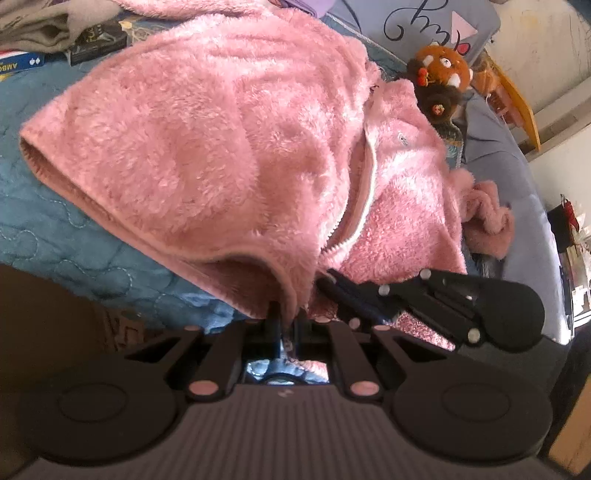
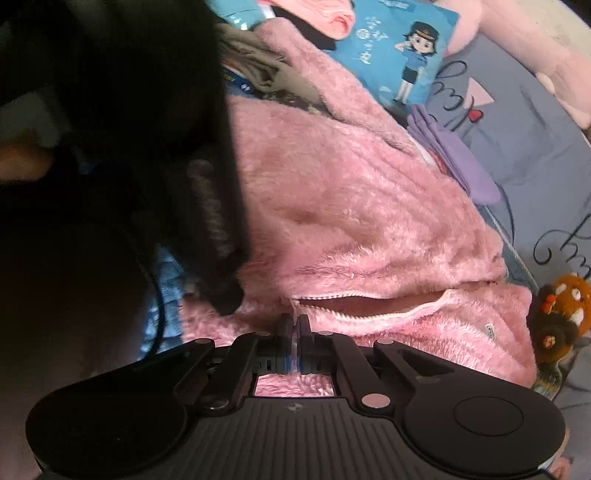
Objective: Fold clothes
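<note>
A fluffy pink zip-up jacket (image 1: 229, 147) lies on a blue quilted bedspread (image 1: 48, 221). It also fills the right wrist view (image 2: 354, 221); its white zipper (image 2: 369, 301) is partly open. My left gripper (image 1: 287, 314) is shut on the jacket's hem near the zipper's end. My right gripper (image 2: 294, 325) is shut on the jacket's edge beside the zipper. The right gripper also shows in the left wrist view (image 1: 332, 280), close to the left one. The left gripper's dark body (image 2: 207, 206) blocks the left of the right wrist view.
A brown plush toy (image 1: 439, 81) sits beyond the jacket, also in the right wrist view (image 2: 561, 314). Grey pillows (image 2: 528, 147), a blue cartoon cushion (image 2: 399, 55) and purple cloth (image 2: 458, 162) lie behind. Folded grey clothes (image 1: 44, 26) and boxes (image 1: 22, 61) lie at far left.
</note>
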A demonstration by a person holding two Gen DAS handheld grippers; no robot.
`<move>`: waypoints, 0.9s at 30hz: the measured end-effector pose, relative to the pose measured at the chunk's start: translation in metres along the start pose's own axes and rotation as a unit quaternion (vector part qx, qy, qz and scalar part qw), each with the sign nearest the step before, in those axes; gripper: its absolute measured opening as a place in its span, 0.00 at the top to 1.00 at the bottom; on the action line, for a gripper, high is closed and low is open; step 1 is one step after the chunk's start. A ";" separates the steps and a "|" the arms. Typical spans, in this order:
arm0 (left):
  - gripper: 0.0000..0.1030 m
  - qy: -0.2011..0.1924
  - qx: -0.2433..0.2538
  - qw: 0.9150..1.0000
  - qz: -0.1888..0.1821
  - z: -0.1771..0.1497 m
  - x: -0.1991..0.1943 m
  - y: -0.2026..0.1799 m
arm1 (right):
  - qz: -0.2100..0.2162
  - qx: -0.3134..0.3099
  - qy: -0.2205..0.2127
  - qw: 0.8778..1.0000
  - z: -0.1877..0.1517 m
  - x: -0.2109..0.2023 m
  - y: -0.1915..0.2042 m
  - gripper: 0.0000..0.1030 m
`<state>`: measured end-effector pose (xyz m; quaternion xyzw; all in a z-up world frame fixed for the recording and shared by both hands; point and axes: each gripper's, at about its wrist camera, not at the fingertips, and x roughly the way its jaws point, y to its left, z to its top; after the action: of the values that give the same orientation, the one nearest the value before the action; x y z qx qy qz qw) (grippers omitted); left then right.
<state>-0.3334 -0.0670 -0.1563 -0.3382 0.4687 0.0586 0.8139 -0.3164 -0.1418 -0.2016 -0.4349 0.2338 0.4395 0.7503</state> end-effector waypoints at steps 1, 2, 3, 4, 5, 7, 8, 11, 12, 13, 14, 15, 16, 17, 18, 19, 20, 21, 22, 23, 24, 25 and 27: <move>0.94 -0.001 -0.003 1.000 0.000 0.000 0.000 0.001 | -0.003 0.000 -0.003 1.000 0.000 0.001 -0.001 0.96; 0.94 -0.002 -0.005 1.000 0.000 0.001 0.001 0.001 | -0.004 -0.001 -0.005 1.000 0.001 0.001 -0.001 0.96; 0.94 -0.003 -0.006 1.000 0.000 0.003 0.003 0.001 | -0.006 -0.003 -0.007 1.000 0.002 0.001 0.000 0.96; 0.94 -0.005 -0.007 1.000 0.001 0.003 0.003 0.001 | -0.006 -0.002 -0.008 1.000 0.003 0.001 -0.001 0.96; 0.94 -0.007 -0.008 1.000 0.001 0.003 0.003 0.002 | -0.007 0.001 -0.008 1.000 0.005 0.002 -0.002 0.96; 0.94 -0.009 -0.012 1.000 0.002 0.004 0.003 0.003 | -0.005 0.008 -0.006 1.000 0.007 0.003 -0.005 0.96; 0.94 -0.010 -0.014 1.000 0.000 0.005 0.004 0.003 | -0.001 0.008 -0.004 1.000 0.008 0.003 -0.005 0.96; 0.94 -0.009 -0.018 1.000 -0.001 0.007 0.005 0.004 | 0.021 -0.009 -0.003 1.000 0.010 0.000 -0.002 0.99; 0.94 -0.008 -0.018 1.000 -0.001 0.007 0.004 0.005 | 0.026 -0.019 -0.001 0.999 0.011 -0.001 -0.001 0.98; 0.94 -0.007 -0.019 1.000 -0.001 0.007 0.004 0.005 | 0.029 -0.028 0.003 0.999 0.012 -0.002 -0.001 0.98; 0.94 -0.006 -0.019 1.000 -0.001 0.007 0.004 0.005 | 0.032 -0.032 0.005 0.999 0.013 -0.002 -0.003 0.99; 0.94 -0.006 -0.019 1.000 -0.002 0.007 0.003 0.006 | 0.035 -0.031 0.006 0.999 0.014 -0.001 -0.006 0.99; 0.94 -0.006 -0.019 1.000 -0.003 0.008 0.002 0.006 | 0.041 -0.029 0.009 0.999 0.015 0.001 -0.009 0.99; 0.94 -0.006 -0.019 1.000 -0.003 0.007 0.002 0.007 | 0.046 -0.029 0.010 0.998 0.016 0.002 -0.011 0.98; 0.94 -0.006 -0.019 1.000 -0.004 0.008 0.003 0.007 | 0.051 -0.025 0.009 0.998 0.016 0.004 -0.013 0.98; 0.94 -0.006 -0.020 1.000 -0.004 0.008 0.003 0.007 | 0.056 -0.019 0.009 0.998 0.017 0.007 -0.014 0.98; 0.94 -0.005 -0.020 1.000 -0.005 0.008 0.004 0.007 | 0.062 -0.013 0.009 0.998 0.017 0.009 -0.015 0.98; 0.94 -0.005 -0.020 1.000 -0.005 0.007 0.004 0.008 | 0.068 -0.002 0.008 0.998 0.017 0.011 -0.017 0.98; 0.94 -0.005 -0.021 1.000 -0.005 0.007 0.005 0.008 | 0.076 0.013 0.007 0.997 0.016 0.013 -0.020 0.98; 0.94 -0.006 -0.021 1.000 -0.006 0.007 0.005 0.008 | 0.082 0.031 0.003 0.996 0.015 0.014 -0.024 0.97; 0.94 -0.006 -0.022 1.000 -0.006 0.007 0.005 0.009 | 0.090 0.051 -0.002 0.995 0.012 0.014 -0.028 0.96; 0.94 -0.006 -0.023 1.000 -0.007 0.007 0.005 0.009 | 0.099 0.072 -0.006 0.992 0.010 0.014 -0.033 0.96; 0.94 -0.006 -0.024 1.000 -0.008 0.006 0.004 0.010 | 0.120 0.113 -0.015 0.986 0.004 0.015 -0.044 0.96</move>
<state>-0.3307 -0.0563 -0.1622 -0.3611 0.4598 0.0656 0.8087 -0.2712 -0.1419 -0.1910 -0.3093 0.3213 0.5038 0.7398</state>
